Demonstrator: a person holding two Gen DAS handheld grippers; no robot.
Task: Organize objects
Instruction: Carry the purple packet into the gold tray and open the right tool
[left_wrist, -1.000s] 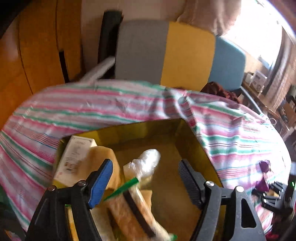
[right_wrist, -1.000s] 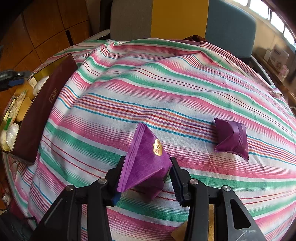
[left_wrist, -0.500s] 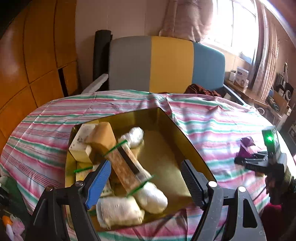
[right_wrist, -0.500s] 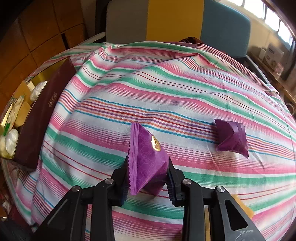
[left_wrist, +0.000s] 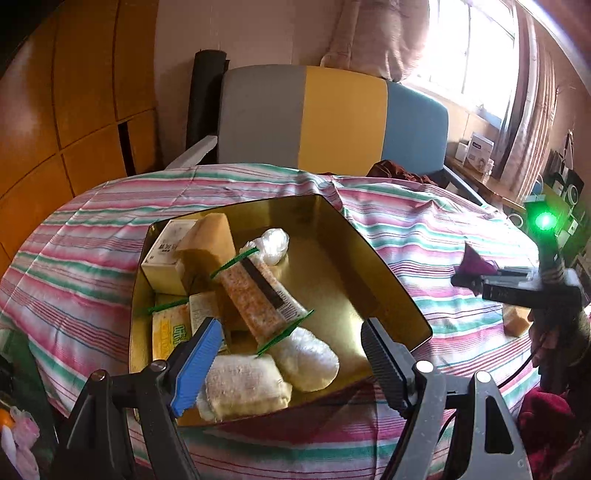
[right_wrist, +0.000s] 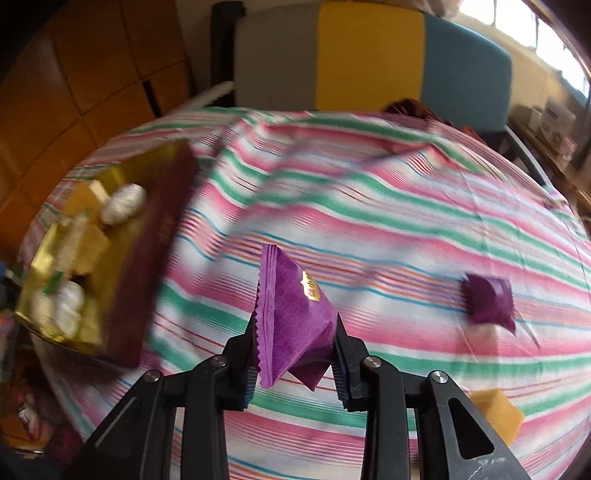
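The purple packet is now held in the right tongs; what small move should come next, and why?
Probably carry the purple packet leftward toward the gold box. The right tongs are shut on it, and the box's right half shows bare floor. The left tongs hang open in front of the box, holding nothing.

Right jaws closed on purple packet (right_wrist: 295, 317), lifting it.

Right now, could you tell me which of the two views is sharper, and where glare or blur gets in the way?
Left wrist view: sharp on the gold box, but the window is blown out white. Right wrist view: motion blur smears the striped cloth and box, while the held purple packet stays crisp. Both views bend edges, fisheye.
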